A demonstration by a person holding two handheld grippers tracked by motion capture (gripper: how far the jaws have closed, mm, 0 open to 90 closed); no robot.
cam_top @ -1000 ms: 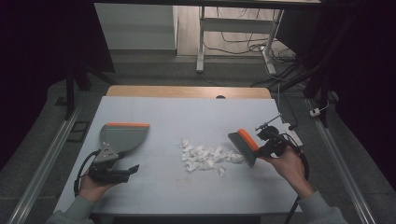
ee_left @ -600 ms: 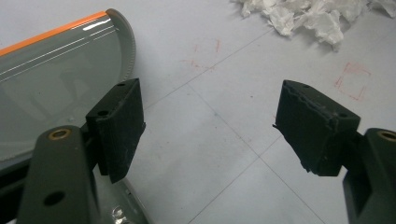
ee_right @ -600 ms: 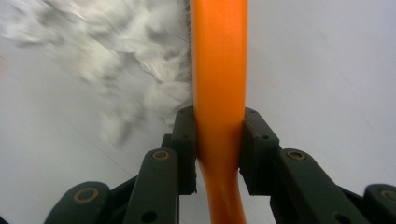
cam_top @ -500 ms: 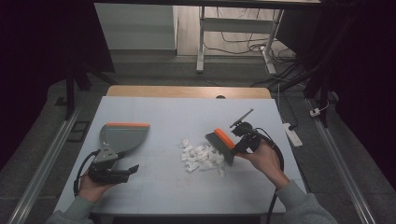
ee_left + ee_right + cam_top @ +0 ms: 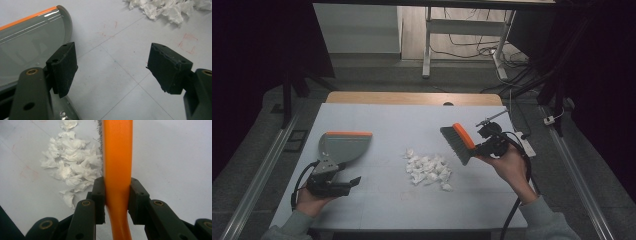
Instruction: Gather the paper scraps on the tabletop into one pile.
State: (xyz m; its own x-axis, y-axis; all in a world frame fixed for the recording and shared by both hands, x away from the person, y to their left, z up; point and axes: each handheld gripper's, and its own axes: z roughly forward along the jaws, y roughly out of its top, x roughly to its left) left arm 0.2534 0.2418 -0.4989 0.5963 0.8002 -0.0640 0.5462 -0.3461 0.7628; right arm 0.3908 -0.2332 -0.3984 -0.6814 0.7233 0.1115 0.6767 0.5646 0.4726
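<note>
A grey dustpan (image 5: 343, 146) with an orange lip lies flat on the left of the pale table (image 5: 387, 120). My left gripper (image 5: 343, 184) sits just behind the dustpan's handle; in the left gripper view the gripper (image 5: 112, 57) is open, with nothing between its jaws and the dustpan (image 5: 27, 42) beside the left one. A loose pile of white paper scraps (image 5: 428, 169) lies mid-table. My right gripper (image 5: 484, 146) is shut on the orange handle of a brush (image 5: 458, 143), held tilted just right of the pile. The brush handle (image 5: 117, 157) runs up past the scraps (image 5: 71, 162).
The table's far edge is a bare wooden strip (image 5: 412, 98). A power strip (image 5: 527, 145) and cables lie on the floor off the right edge. Metal rails (image 5: 259, 175) run along the floor on both sides. A desk frame (image 5: 427, 40) stands beyond.
The right gripper swept the brush left into the scraps, then drew it back right and a little up. The pile sits slightly further left. The left gripper and dustpan stayed put.
</note>
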